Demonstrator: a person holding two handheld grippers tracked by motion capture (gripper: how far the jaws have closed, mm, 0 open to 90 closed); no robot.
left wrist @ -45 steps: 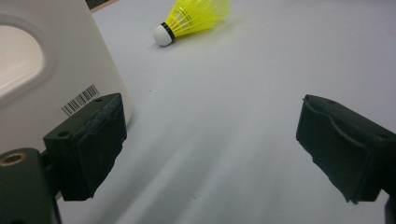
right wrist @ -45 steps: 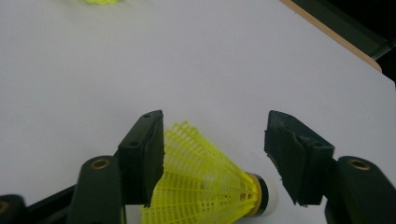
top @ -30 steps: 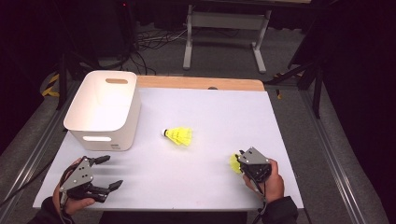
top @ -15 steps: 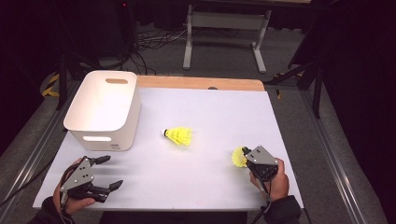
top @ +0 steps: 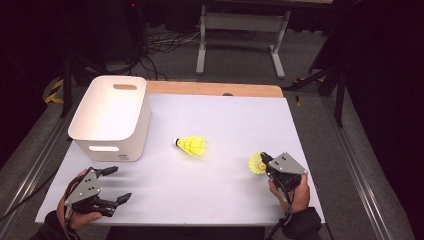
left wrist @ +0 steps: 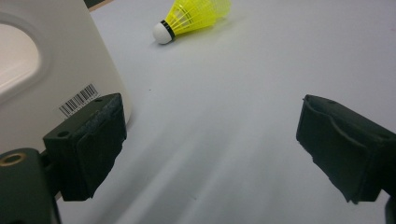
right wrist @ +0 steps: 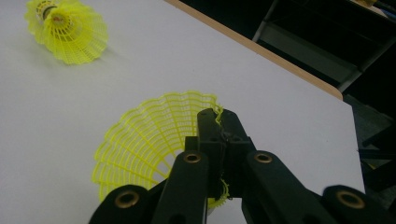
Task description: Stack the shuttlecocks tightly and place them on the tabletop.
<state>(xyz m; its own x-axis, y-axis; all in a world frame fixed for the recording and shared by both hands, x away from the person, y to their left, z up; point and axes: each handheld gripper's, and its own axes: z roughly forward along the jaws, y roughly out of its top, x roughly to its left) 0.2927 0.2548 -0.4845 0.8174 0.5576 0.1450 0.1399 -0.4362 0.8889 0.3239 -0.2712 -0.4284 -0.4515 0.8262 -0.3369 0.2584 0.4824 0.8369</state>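
One yellow shuttlecock (top: 191, 146) with a white cork lies on its side in the middle of the white table (top: 230, 115). It also appears far off in the left gripper view (left wrist: 191, 21) and the right gripper view (right wrist: 65, 30). My right gripper (top: 265, 160) (right wrist: 219, 116) is shut on the mesh skirt of a second yellow shuttlecock (top: 256, 163) (right wrist: 140, 140) near the table's right front. My left gripper (top: 120, 183) (left wrist: 210, 144) stands open at the front left, nothing between its jaws, just in front of the bin.
A white plastic bin (top: 115, 147) with handle cutouts stands at the left, its wall with a barcode label close to my left jaw (left wrist: 56, 56). A wooden strip (top: 215, 89) edges the table's far side. Dark floor, cables and a stand lie beyond.
The right gripper has pinched the shuttlecock's skirt and shifted slightly right and away with it. The left gripper and the other shuttlecock have not moved.
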